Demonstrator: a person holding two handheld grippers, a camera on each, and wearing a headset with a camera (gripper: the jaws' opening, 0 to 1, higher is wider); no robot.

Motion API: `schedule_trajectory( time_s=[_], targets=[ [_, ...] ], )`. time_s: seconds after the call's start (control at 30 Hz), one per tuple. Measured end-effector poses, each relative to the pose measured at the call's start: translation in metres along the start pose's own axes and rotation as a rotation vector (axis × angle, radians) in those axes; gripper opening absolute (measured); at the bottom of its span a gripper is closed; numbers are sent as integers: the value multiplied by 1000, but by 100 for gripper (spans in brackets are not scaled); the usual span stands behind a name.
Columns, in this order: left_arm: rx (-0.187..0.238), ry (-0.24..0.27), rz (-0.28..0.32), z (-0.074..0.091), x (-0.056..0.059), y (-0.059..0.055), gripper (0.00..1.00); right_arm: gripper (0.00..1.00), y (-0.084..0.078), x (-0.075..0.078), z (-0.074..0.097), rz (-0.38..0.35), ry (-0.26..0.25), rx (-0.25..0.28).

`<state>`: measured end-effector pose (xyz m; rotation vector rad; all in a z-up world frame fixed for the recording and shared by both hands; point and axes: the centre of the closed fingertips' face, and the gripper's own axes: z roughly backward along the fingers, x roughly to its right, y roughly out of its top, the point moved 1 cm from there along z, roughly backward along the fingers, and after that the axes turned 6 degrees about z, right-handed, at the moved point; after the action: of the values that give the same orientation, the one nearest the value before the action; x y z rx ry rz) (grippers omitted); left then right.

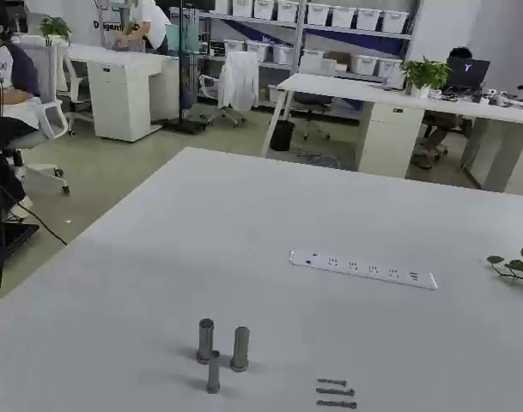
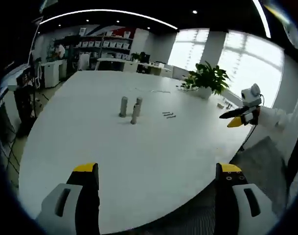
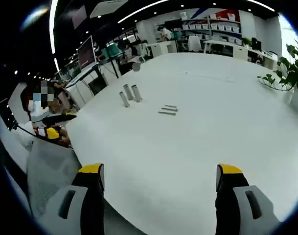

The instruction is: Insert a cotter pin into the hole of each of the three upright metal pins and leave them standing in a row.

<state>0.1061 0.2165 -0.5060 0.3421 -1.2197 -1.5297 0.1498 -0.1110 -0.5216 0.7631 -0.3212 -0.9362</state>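
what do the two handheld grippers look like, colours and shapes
They match. The left gripper has two black fingers capped with yellow tips, each backed by a pale grey moulded shell with a dark slot. The right gripper has the same black fingers, yellow tips and grey shells. What looks like a white sleeve shows behind it in the left gripper view.

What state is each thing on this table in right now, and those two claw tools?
Metal pins: upright, clustered, not in a row.
Cotter pins: lying flat side by side, not inserted.
Power strip: lying flat.
Left gripper: open, empty.
Right gripper: open, empty.
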Motion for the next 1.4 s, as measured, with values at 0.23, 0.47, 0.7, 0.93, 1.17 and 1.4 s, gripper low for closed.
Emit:
schedule_trajectory(
  time_s=[0.23,0.47,0.7,0.93,1.17,1.4],
  targets=[
    [7,1,-10,2,-4,5,99,93,-5,6,7,-23,-23,-1],
    [15,-10,-11,1,-4,8,99,93,-8,13,12,-38,-44,4],
    [-2,-17,-13,0,-5,5,99,93,-5,14,14,-30,-63,16],
    [-5,-21,-10,-2,-7,8,99,93,-4,14,13,-33,-65,9],
    [-19,-25,-12,-3,-8,9,99,93,-6,17,12,-46,-82,-2],
    [-50,-25,-23,-6,-10,7,99,93,-8,20,11,-50,-84,-9]
  ],
)
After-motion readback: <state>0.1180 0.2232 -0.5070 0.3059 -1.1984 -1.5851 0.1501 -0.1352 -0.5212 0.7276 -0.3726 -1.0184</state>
